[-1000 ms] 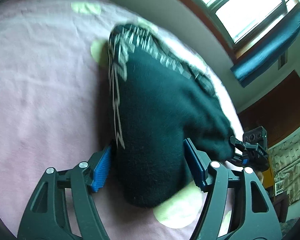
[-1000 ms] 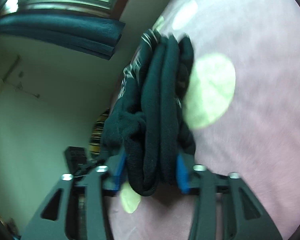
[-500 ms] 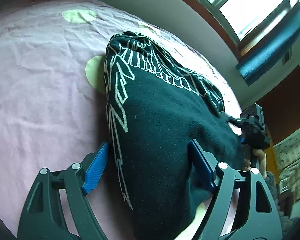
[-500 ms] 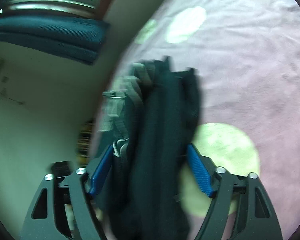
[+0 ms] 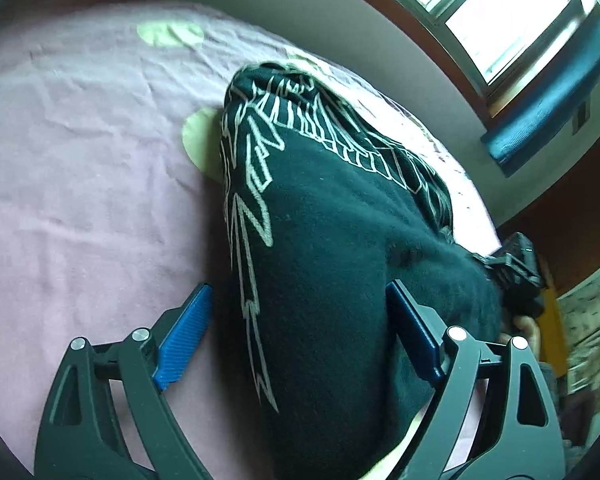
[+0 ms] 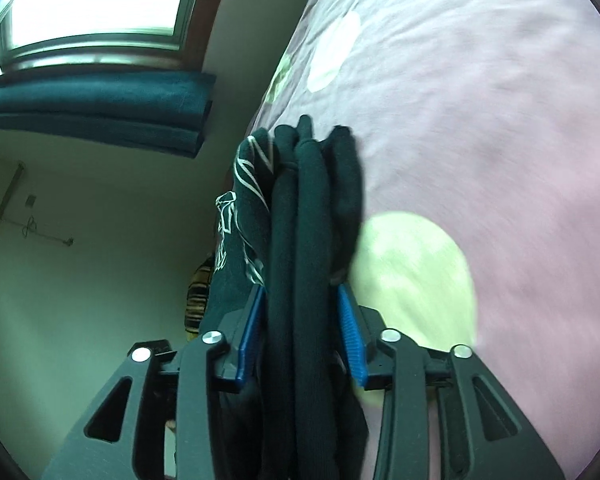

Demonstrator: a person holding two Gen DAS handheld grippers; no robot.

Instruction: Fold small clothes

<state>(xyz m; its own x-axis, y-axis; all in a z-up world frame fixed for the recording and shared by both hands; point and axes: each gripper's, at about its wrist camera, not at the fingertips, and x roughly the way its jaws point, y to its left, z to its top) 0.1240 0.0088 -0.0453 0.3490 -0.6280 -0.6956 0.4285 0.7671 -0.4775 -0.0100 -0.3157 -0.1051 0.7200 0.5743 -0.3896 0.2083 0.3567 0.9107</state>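
— Where the dark garment (image 5: 340,264) lies, what is under it?

— A pink bedsheet (image 5: 80,184) with pale green dots. The garment is black with a white line pattern, folded into a thick bundle, and one green dot (image 5: 200,140) peeks out from under its far left edge. Seen edge-on in the right wrist view, the garment (image 6: 304,240) shows several stacked layers, with another green dot (image 6: 412,280) just beside it on the sheet.

— How does the left gripper (image 5: 300,332) stand?

— Its jaws have just been opening and are spread wide. The near end of the bundle sits between them; the left blue pad (image 5: 184,336) is clear of the cloth over bare sheet, while the right blue pad (image 5: 412,332) is right at the cloth's edge, and whether it touches cannot be told.

— And the right gripper (image 6: 302,332)?

— Its blue pads (image 6: 350,332) press on the folded layers from both sides, so it is clamped on the garment's edge, the jaws having eased a little wider just now. In the left wrist view the right gripper (image 5: 516,272) appears at the bundle's far right side, with part of a hand (image 5: 524,326) below it.

— What lies beyond the bed?

— A pale wall, a bright window (image 6: 96,0) and a rolled dark blue blind (image 6: 96,104) under it.
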